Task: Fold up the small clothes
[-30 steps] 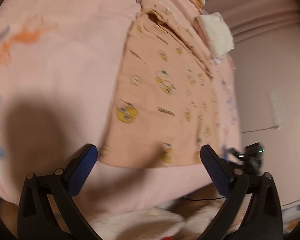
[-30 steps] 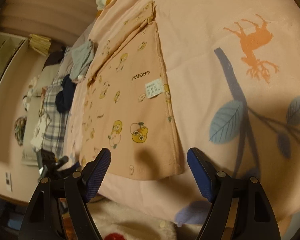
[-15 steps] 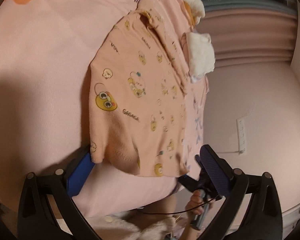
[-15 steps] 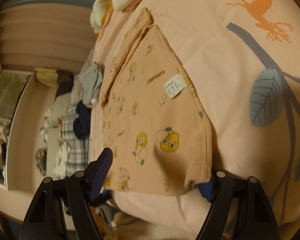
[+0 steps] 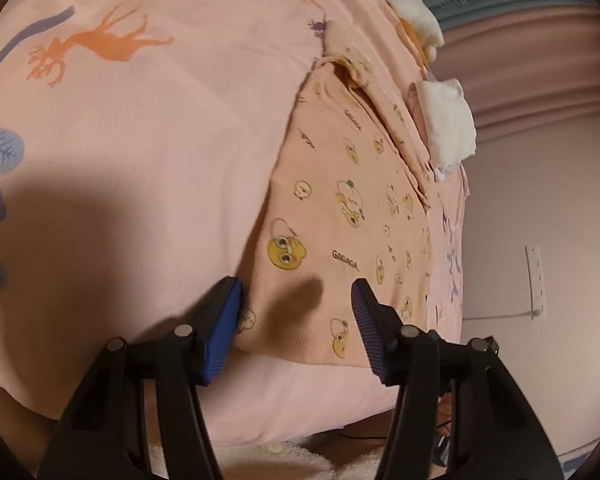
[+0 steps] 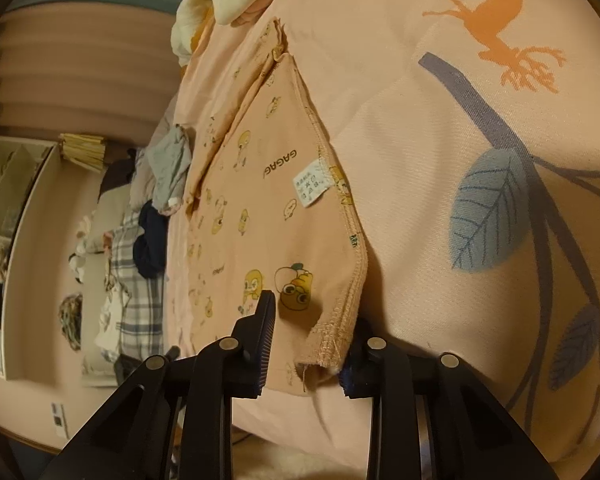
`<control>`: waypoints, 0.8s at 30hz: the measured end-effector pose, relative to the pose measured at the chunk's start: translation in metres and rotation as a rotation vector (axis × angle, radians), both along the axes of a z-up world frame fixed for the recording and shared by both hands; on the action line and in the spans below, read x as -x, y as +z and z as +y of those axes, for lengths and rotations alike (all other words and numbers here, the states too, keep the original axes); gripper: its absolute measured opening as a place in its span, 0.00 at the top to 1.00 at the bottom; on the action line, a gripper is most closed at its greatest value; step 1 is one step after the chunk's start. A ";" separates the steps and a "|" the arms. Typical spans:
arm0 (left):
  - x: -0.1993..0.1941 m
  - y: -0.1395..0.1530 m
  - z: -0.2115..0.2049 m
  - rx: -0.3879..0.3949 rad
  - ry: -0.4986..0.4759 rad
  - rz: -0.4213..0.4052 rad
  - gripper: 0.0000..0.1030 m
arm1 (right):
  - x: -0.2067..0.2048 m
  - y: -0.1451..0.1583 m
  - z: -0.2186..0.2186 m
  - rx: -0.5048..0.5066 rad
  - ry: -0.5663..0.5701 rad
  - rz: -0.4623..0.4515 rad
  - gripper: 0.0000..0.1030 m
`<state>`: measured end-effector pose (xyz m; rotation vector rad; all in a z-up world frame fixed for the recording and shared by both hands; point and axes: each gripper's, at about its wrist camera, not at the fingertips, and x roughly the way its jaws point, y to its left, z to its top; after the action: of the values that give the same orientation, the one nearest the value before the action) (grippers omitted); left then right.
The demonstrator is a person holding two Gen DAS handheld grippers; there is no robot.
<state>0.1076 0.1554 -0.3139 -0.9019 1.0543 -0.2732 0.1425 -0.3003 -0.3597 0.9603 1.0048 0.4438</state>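
A small peach garment (image 5: 340,232) printed with yellow cartoon faces lies flat on the pink bedsheet (image 5: 148,152). My left gripper (image 5: 296,320) is open and straddles the garment's near-left hem corner, fingers apart by roughly a third of the frame's width. In the right wrist view the same garment (image 6: 260,208) shows its white care label (image 6: 312,186). My right gripper (image 6: 306,340) has its jaws partly closed around the near-right hem corner, which rises between the fingers; I cannot tell if they pinch it.
A folded white cloth (image 5: 448,124) lies beyond the garment at the bed's far edge. A grey garment (image 6: 172,164), a dark one (image 6: 152,248) and a plaid one (image 6: 132,292) lie piled off the bed's left side. A wall socket strip (image 5: 536,280) is at right.
Both grippers have moved in on the garment's near hem. The left one narrowed and now straddles the left corner. The right one narrowed around the right corner, which lifted.
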 end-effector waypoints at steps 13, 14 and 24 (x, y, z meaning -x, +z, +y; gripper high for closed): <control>-0.002 0.015 -0.005 -0.065 -0.025 -0.017 0.97 | 0.006 0.011 0.000 0.115 -0.003 -0.037 0.94; -0.003 0.022 -0.006 -0.068 -0.032 -0.041 0.97 | 0.006 0.015 0.000 0.116 -0.001 -0.050 0.94; -0.022 0.043 -0.008 -0.005 0.008 -0.111 0.97 | -0.006 0.049 0.003 0.115 -0.001 -0.140 0.94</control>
<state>0.1292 0.1469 -0.2705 -0.8764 0.9480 -0.3112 0.1481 -0.2970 -0.3103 0.8157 0.8933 0.4420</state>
